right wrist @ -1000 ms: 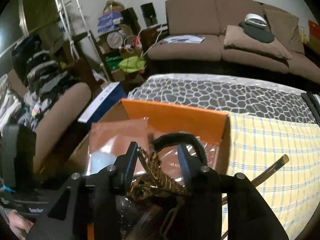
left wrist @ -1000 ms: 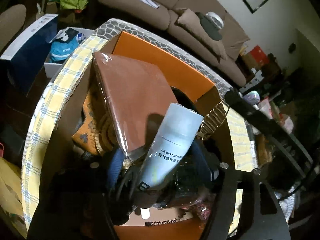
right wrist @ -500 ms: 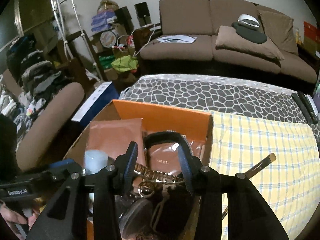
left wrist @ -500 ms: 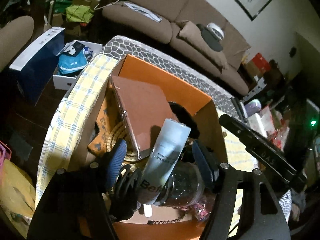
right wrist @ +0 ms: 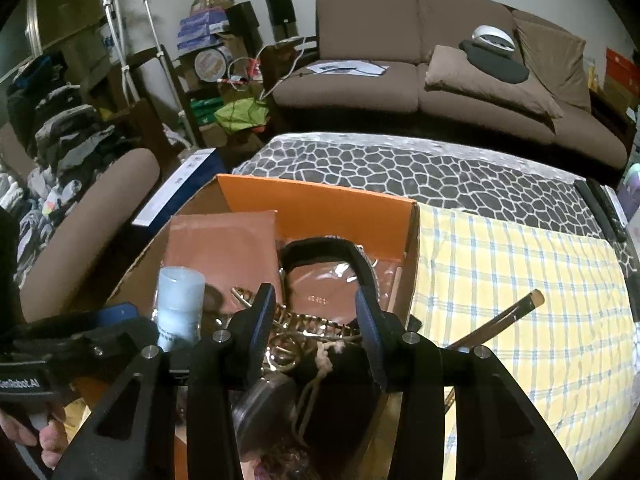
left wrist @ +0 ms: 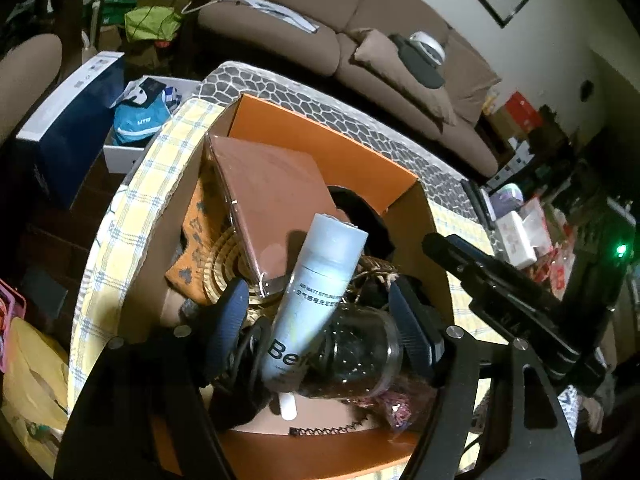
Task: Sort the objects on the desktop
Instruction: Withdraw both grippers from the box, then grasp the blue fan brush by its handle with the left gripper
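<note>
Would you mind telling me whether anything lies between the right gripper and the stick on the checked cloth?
Yes. The orange box's right wall stands between the right gripper, hovering over the box's clutter, and the stick outside on the checked cloth.

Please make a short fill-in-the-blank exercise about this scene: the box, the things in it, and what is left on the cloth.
1. The pale spray can leans inside the ______ cardboard box.
2. The clear glass jar in the box lies on its ______.
3. The yellow cloth has a ______ pattern.
4. A long thin stick lies on the cloth, ______ the box.

Missing words: orange; side; checked; outside
</note>
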